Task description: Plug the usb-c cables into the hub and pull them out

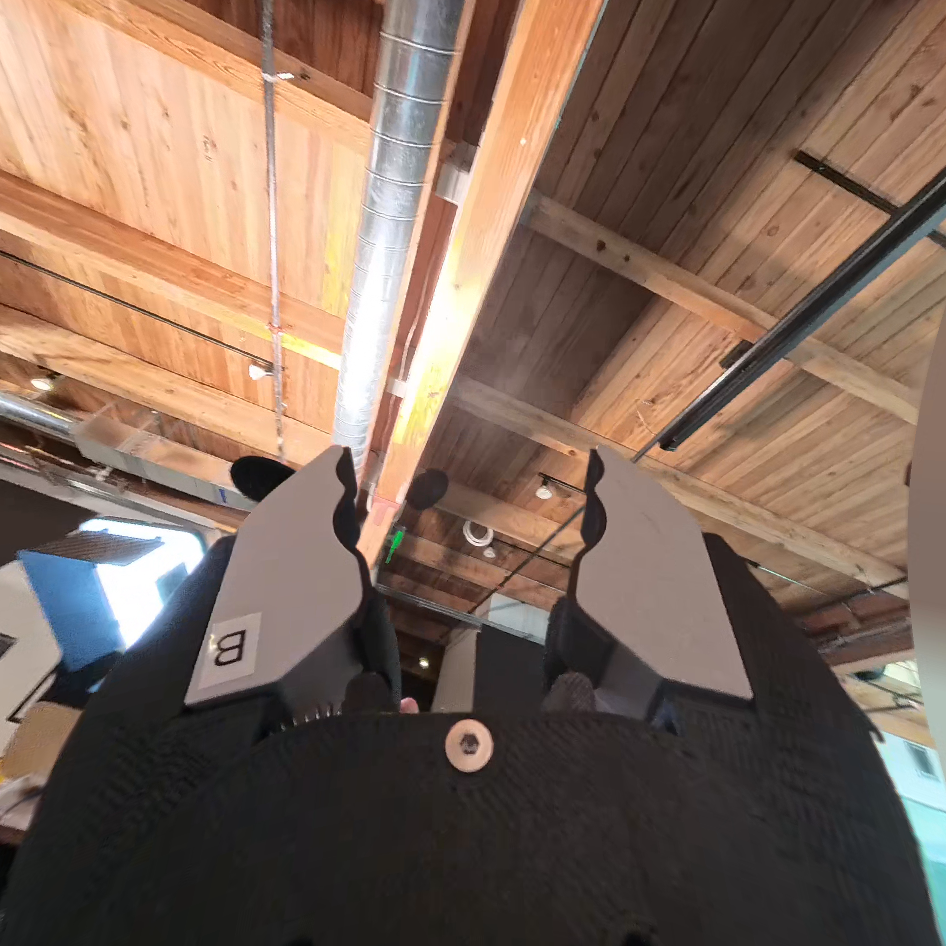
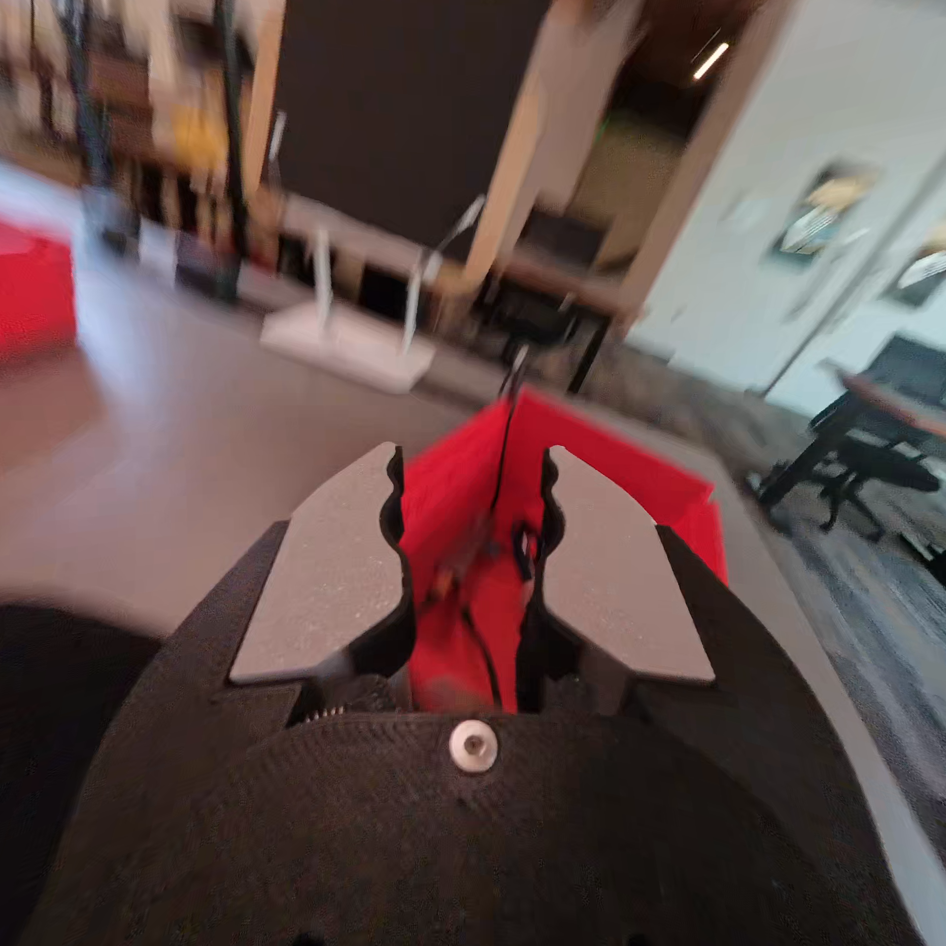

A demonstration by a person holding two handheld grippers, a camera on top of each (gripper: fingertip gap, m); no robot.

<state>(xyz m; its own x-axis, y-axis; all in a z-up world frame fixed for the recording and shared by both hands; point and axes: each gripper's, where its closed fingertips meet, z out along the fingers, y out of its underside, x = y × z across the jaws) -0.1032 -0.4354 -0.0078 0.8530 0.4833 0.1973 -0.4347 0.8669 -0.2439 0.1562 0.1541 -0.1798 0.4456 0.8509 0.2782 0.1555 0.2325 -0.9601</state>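
Cables (image 2: 504, 463) are about the only task thing you can make out right now: a thin black one runs from roughly 12 o'clock down into the red bin (image 2: 604, 460), dead ahead of your right hand-held gripper (image 2: 473, 460). There's some blurry clutter on the bin floor, maybe a connector or the hub, but honestly I can't tell which. The whole right view is smeared with motion blur.

Your right hand-held gripper has its jaws apart with nothing between them. Same deal for the left hand-held gripper (image 1: 471, 463): jaws wide apart, empty, and it's pointed straight up at the wooden ceiling (image 1: 665, 256) with a silver duct (image 1: 394, 205) running toward 12 o'clock. So the left view shows zero of the work area.

Progress-wise, my guess is you're either at the very start or fully done, since nothing is held and no plug is visibly seated anywhere. The pictures don't settle which. The pale worktop (image 2: 179, 435) around the bin is visible, but the hub itself isn't identifiable.
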